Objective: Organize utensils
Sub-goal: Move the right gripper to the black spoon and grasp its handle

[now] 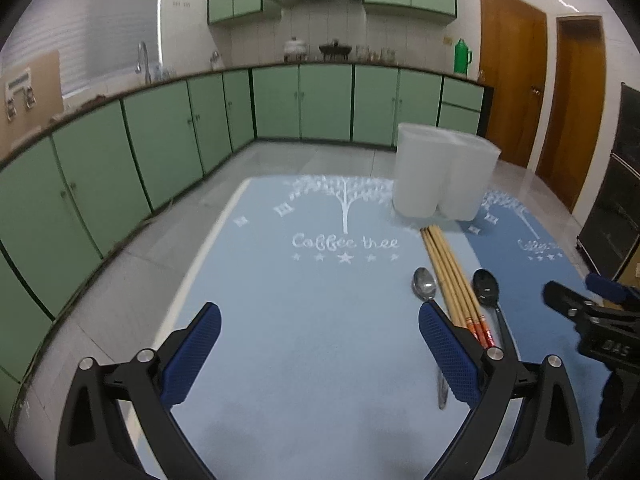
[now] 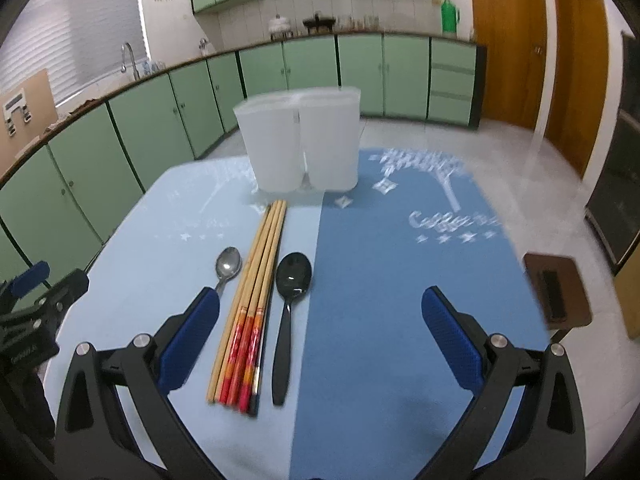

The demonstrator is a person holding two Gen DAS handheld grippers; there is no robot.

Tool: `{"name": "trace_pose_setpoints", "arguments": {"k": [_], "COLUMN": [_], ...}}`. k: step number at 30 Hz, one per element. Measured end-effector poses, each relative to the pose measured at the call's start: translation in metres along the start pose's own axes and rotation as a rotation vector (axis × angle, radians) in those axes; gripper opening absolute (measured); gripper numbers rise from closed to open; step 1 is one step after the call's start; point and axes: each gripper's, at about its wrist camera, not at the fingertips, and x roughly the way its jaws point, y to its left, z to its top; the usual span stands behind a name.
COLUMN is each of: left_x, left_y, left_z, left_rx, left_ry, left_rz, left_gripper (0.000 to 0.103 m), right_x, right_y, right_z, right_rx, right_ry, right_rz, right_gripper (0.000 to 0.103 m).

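While both claws hover low over the table with their blue-padded fingers spread wide and holding nothing, the left claw [image 1: 320, 354] sits over the pale blue placemat [image 1: 304, 320] and the right claw [image 2: 320, 338] over the darker blue placemat [image 2: 400, 280]. Near the seam between the mats lie a small silver metal spoon [image 2: 228, 266], a bundle of bamboo chopsticks with red-orange ends [image 2: 256, 292] and a black plastic spoon [image 2: 290, 304], side by side, pointing at the translucent white two-compartment utensil holder [image 2: 300, 140] standing upright just beyond the chopstick tips, with nothing between them
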Motion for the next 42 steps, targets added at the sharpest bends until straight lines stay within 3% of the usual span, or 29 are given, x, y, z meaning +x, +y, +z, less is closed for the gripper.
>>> {"name": "trace_pose_setpoints", "arguments": {"k": [6, 17, 19, 21, 23, 24, 26, 28, 34, 38, 41, 42], "left_x": [0.033, 0.054, 0.056, 0.059, 0.061, 0.063, 0.067, 0.07, 0.079, 0.092, 0.105, 0.108], "left_y": [-0.001, 0.002, 0.0, -0.003, -0.007, -0.009, -0.016, -0.025, -0.049, -0.062, -0.067, -0.067], "left_z": [-0.001, 0.0, 0.0, 0.001, 0.002, 0.002, 0.002, 0.001, -0.003, -0.002, -0.005, -0.006], "left_rx": [-0.008, -0.009, -0.006, -0.002, -0.003, -0.004, 0.002, 0.021, 0.061, 0.073, 0.087, 0.093], "left_ry": [0.058, 0.09, 0.094, 0.098, 0.103, 0.108, 0.118, 0.129, 0.164, 0.197, 0.236, 0.245], "left_rz": [-0.003, -0.001, -0.005, -0.009, -0.019, -0.027, -0.037, -0.049, -0.107, -0.107, -0.092, -0.084], "left_gripper": [0.096, 0.096, 0.096, 0.096, 0.096, 0.096, 0.096, 0.096, 0.096, 0.096, 0.096, 0.095], "right_x": [0.047, 0.077, 0.081, 0.084, 0.084, 0.085, 0.085, 0.085, 0.081, 0.083, 0.086, 0.085], "right_y": [0.008, 0.012, 0.014, 0.015, 0.015, 0.015, 0.014, 0.011, -0.016, -0.028, -0.033, -0.034], "right_z": [0.009, 0.01, 0.011, 0.013, 0.013, 0.012, 0.012, 0.012, 0.012, 0.017, 0.02, 0.021], "right_rx": [-0.022, -0.014, -0.024, -0.01, -0.018, -0.033, -0.049, -0.057, -0.064, -0.068, -0.047, -0.029], "right_ry": [0.082, 0.139, 0.153, 0.155, 0.166, 0.172, 0.169, 0.172, 0.17, 0.172, 0.176, 0.177], "right_rz": [0.0, 0.02, 0.011, 0.034, 0.046, 0.035, 0.039, 0.033, 0.016, 0.038, 0.068, 0.075], "right_gripper": [0.085, 0.065, 0.051, 0.047, 0.036, 0.026, 0.025, 0.015, 0.011, 0.01, 0.013, 0.019]}}
